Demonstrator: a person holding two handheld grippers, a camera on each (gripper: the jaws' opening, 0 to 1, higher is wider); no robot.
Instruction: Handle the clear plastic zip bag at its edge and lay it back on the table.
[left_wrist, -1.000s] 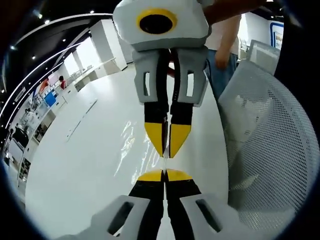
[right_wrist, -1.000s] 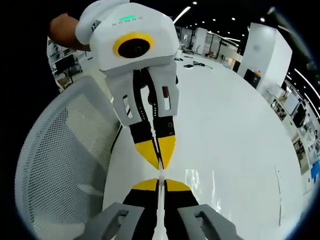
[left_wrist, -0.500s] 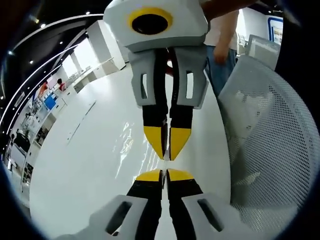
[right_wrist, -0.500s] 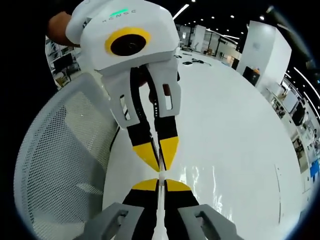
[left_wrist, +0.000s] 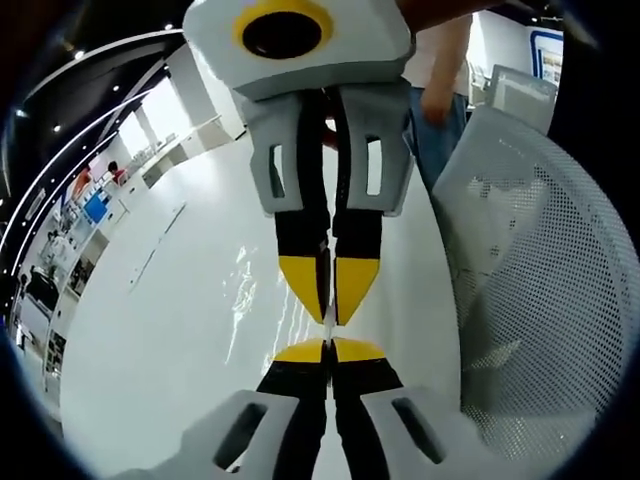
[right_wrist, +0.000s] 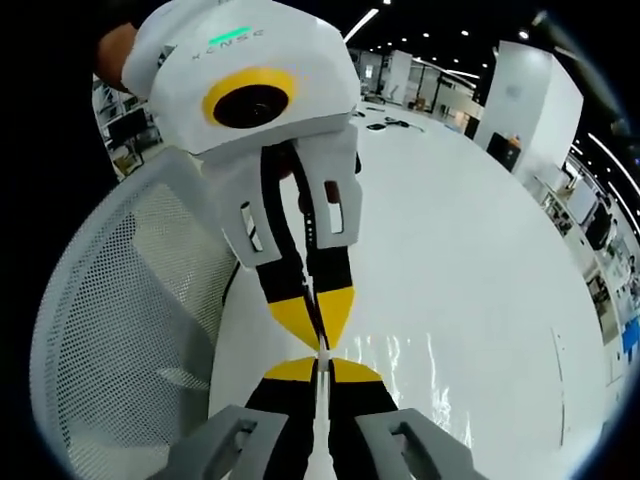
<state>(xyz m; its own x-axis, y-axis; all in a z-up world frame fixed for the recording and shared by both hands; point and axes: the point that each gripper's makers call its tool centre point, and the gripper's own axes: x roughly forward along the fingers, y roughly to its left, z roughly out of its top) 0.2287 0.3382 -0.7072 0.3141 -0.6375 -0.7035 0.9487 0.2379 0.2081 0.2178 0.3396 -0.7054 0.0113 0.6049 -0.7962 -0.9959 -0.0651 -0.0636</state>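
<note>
The clear plastic zip bag hangs over the white table and shows as shiny glints. My left gripper is shut on the bag's thin edge. My right gripper faces it tip to tip from above, also shut on that edge. In the right gripper view the bag glints to the right, and its edge runs as a pale strip between the jaws of my right gripper. The left gripper comes down from the top and almost touches those tips.
A white mesh chair back stands close beside the table edge, at the left in the right gripper view. A person in jeans stands behind the chair. The white table stretches far, with small items at its far end.
The two grippers have drawn a little closer, so each looms larger in the other's view. Both stay shut on the bag's edge.
</note>
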